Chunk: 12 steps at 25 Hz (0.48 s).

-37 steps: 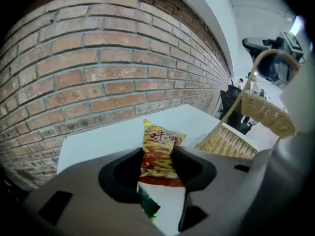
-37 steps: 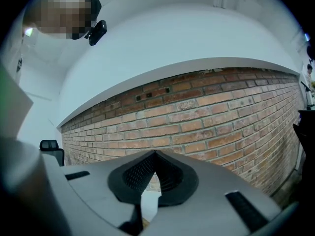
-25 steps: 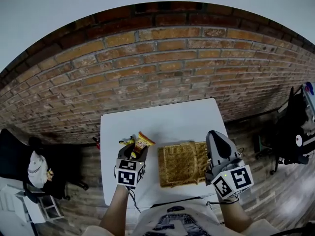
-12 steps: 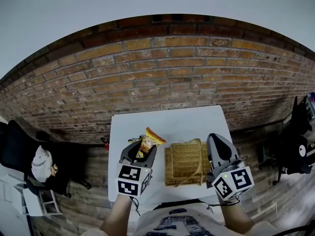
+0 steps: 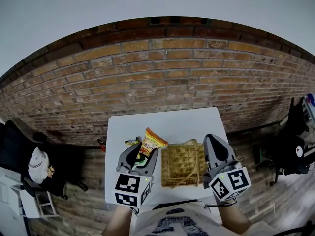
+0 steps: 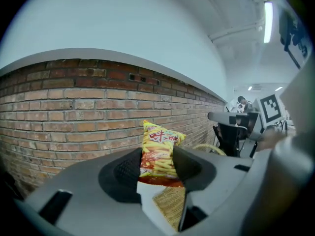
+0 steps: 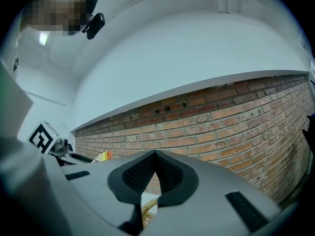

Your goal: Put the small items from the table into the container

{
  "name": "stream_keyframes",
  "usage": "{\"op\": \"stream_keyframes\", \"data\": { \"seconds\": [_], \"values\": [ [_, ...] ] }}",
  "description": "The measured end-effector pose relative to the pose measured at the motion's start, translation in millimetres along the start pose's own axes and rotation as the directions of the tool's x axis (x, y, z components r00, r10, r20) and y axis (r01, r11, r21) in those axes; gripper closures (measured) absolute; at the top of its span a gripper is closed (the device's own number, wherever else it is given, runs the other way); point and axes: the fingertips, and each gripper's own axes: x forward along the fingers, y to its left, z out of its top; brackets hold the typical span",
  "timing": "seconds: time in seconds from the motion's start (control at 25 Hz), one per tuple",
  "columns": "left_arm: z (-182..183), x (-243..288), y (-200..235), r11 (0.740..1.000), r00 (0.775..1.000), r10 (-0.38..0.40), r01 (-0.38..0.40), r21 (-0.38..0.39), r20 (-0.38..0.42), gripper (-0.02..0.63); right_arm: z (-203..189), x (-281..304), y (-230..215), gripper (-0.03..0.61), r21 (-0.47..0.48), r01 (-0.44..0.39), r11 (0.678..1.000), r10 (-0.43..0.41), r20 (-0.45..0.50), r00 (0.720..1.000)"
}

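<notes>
Left gripper (image 5: 146, 151): jaws clamped on a yellow-and-red snack packet (image 5: 153, 140), held upright above the white table (image 5: 167, 124).
Snack packet: just left of the wicker basket (image 5: 170, 169), not inside it.
Right gripper (image 5: 214, 138): jaws closed together, nothing between them, at the basket's right side.
Table: small yellow item (image 5: 130, 141) lies near the left gripper.

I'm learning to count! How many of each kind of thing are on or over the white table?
Grippers: 2 (left gripper, right gripper)
Snack bag: 1
Basket: 1
Small yellow item: 1
Total: 5
</notes>
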Motion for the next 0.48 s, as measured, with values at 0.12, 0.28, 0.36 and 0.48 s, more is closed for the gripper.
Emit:
{"op": "stream_keyframes", "data": {
  "seconds": [0.12,0.28,0.36,0.48],
  "values": [
    [0,5,-6,1.000,1.000,-0.022,0.022,0.001,0.004,0.377,0,0,-3,0.560,0.002,0.005,1.000,-0.005,0.006,1.000],
    [1,12,-13,0.999,0.999,-0.040,0.040,0.005,0.006,0.377,0,-1,-6,0.560,0.002,0.009,1.000,-0.009,0.011,1.000],
    [1,16,-16,0.999,0.999,-0.054,0.054,0.004,0.005,0.377,1,0,-9,0.560,0.000,0.012,1.000,-0.012,0.013,1.000],
    [-3,22,-24,0.997,0.997,-0.078,0.077,-0.005,-0.003,0.377,-1,-2,-13,0.560,0.004,0.017,1.000,-0.017,0.013,1.000]
  ]
}}
